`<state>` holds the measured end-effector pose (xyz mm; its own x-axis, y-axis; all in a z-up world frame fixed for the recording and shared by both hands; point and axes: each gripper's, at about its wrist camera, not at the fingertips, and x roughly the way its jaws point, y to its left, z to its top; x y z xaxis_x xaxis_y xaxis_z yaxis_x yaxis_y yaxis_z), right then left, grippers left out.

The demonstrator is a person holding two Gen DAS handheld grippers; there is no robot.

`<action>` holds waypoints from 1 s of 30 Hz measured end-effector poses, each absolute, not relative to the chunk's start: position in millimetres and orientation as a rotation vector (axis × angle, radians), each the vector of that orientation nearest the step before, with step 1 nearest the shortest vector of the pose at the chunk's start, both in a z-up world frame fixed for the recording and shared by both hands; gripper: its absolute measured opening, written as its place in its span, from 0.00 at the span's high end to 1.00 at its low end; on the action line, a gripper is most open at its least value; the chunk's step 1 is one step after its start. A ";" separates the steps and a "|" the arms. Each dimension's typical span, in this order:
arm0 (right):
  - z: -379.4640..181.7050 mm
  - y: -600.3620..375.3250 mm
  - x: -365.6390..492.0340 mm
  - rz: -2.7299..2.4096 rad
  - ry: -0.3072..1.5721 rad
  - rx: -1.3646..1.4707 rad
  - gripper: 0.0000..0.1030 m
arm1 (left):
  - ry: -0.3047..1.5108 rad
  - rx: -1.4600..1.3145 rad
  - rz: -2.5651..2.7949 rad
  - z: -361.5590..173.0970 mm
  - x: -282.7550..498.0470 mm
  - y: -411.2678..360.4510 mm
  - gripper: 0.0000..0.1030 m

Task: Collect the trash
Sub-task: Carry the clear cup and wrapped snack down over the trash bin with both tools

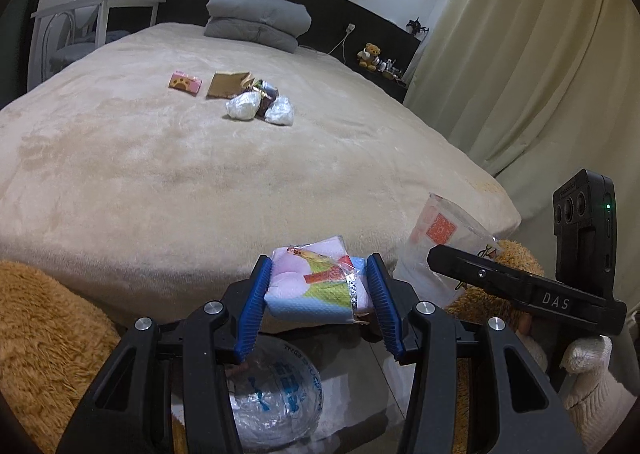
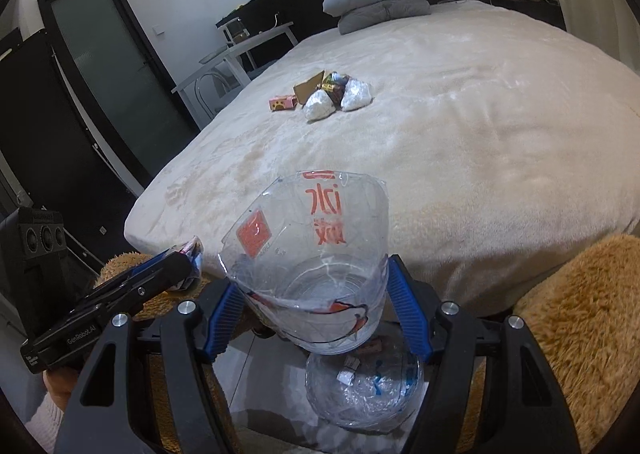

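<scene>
Left gripper [image 1: 320,290] is clamping a pastel tissue pack [image 1: 316,286] at lower centre; right gripper [image 2: 316,302], marked "DAS", is squeezing a clear plastic cup [image 2: 316,254] printed with red characters.

Bedspread [image 1: 160,173] plain beige. Pillows [image 1: 258,19] grey. Packet [image 1: 316,286] pastel pink, blue, green. Cup [image 2: 316,250] clear, red print. Gripper pads [image 1: 256,306] blue, ribbed. Small box [image 1: 184,82] pink.
</scene>
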<state>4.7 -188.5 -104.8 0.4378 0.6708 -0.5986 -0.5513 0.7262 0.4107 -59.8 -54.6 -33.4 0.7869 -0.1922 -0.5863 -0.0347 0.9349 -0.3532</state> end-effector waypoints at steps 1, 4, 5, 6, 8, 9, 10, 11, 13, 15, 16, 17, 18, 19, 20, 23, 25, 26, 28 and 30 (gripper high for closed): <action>-107.5 -187.5 4.2 0.764 0.833 0.157 0.34 | 0.681 -0.367 -0.081 -36.9 -58.7 -53.9 0.54; -113.2 -182.3 5.6 0.764 0.868 0.140 0.34 | 0.716 -0.386 -0.084 -43.9 -56.8 -54.0 0.54; -115.9 -181.2 7.0 0.766 0.886 0.143 0.34 | 0.725 -0.391 -0.082 -46.2 -56.1 -54.0 0.54; -119.6 -179.6 8.7 0.763 0.908 0.144 0.34 | 0.739 -0.397 -0.080 -49.0 -55.5 -54.5 0.54; -127.3 -174.8 12.7 0.756 0.952 0.142 0.34 | 0.776 -0.412 -0.077 -56.7 -52.0 -54.6 0.54; -131.9 -172.6 14.3 0.748 0.977 0.137 0.34 | 0.795 -0.411 -0.073 -60.0 -49.9 -55.7 0.54; -136.3 -170.7 15.8 0.745 0.999 0.135 0.34 | 0.817 -0.404 -0.067 -63.7 -47.7 -57.3 0.54; -140.4 -168.8 17.3 0.744 1.023 0.136 0.34 | 0.835 -0.398 -0.062 -67.0 -46.0 -58.5 0.54; -148.7 -165.6 21.9 0.736 1.071 0.137 0.34 | 0.872 -0.394 -0.059 -74.0 -43.3 -60.3 0.54; -155.0 -162.9 26.0 0.725 1.108 0.136 0.34 | 0.912 -0.392 -0.046 -81.5 -39.7 -61.0 0.54; -158.7 -161.4 28.5 0.720 1.129 0.137 0.34 | 0.933 -0.396 -0.044 -85.5 -38.1 -60.8 0.54; -162.3 -160.3 31.1 0.715 1.151 0.142 0.34 | 0.956 -0.399 -0.039 -89.8 -35.8 -60.9 0.54; -166.6 -158.4 34.4 0.710 1.177 0.147 0.34 | 0.978 -0.400 -0.034 -93.8 -33.8 -61.2 0.54; -170.8 -156.9 36.8 0.701 1.199 0.146 0.34 | 0.997 -0.399 -0.029 -97.7 -31.9 -61.6 0.54; -174.1 -155.5 38.8 0.692 1.216 0.143 0.34 | 1.016 -0.401 -0.024 -101.5 -29.9 -61.7 0.54; -186.7 -151.3 43.4 0.677 1.277 0.139 0.34 | 1.076 -0.412 -0.008 -114.6 -24.8 -61.3 0.54; -195.0 -147.9 47.3 0.668 1.320 0.143 0.34 | 1.116 -0.414 0.004 -122.8 -21.8 -61.4 0.54; -198.4 -147.0 48.4 0.662 1.337 0.144 0.34 | 1.134 -0.418 0.007 -126.8 -20.5 -61.2 0.54; -204.2 -144.9 51.8 0.652 1.368 0.150 0.34 | 1.170 -0.426 0.020 -134.5 -18.0 -60.2 0.54; -211.0 -143.9 55.3 0.644 1.407 0.168 0.34 | 1.207 -0.432 0.025 -142.1 -15.2 -58.6 0.54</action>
<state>55.3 -143.9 -211.0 0.0257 0.5097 -0.8600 -0.3174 0.8199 0.4764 -15.2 -58.6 -142.1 0.3656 -0.2081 -0.9072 -0.2459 0.9184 -0.3098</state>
